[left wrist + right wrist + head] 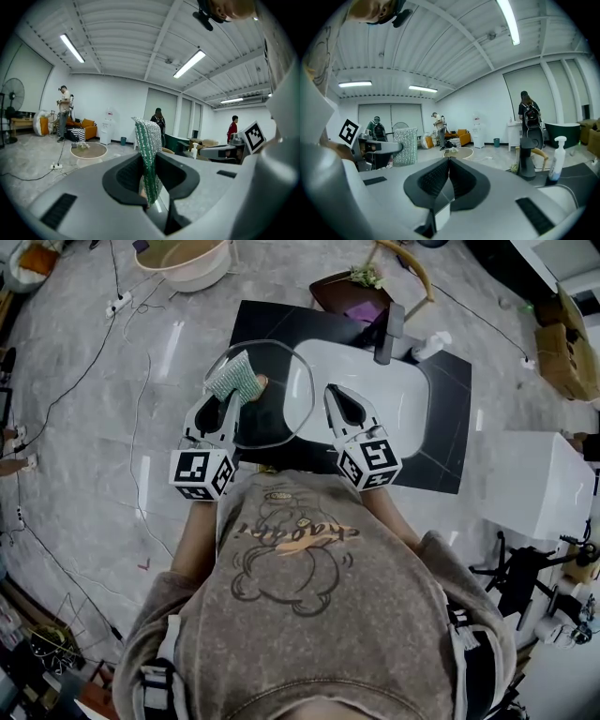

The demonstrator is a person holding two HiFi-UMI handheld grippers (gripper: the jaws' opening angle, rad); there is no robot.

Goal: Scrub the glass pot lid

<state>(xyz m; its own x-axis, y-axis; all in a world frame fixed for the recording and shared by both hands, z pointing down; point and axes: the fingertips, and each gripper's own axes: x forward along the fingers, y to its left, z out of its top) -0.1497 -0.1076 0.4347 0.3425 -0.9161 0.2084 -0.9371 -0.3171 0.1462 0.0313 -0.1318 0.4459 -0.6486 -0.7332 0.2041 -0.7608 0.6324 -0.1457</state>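
Observation:
The glass pot lid (274, 426) is a clear disc held in the air over the black counter, left of the white sink (394, 399). My left gripper (231, 401) is shut on a green scrubbing sponge (233, 377), which stands up from the jaws (148, 154) over the lid's far left part. My right gripper (328, 392) is at the lid's right rim. Its jaws are closed together, with a thin clear edge of the lid (446, 194) pinched between them. The sponge (405, 146) shows to the left in the right gripper view.
A black faucet (388, 334) and a white soap bottle (429, 344) stand behind the sink. A beige basin (192, 263) sits on the floor at the far left, with cables around it. A white cabinet (539, 486) stands to the right. Several people stand far off in the room.

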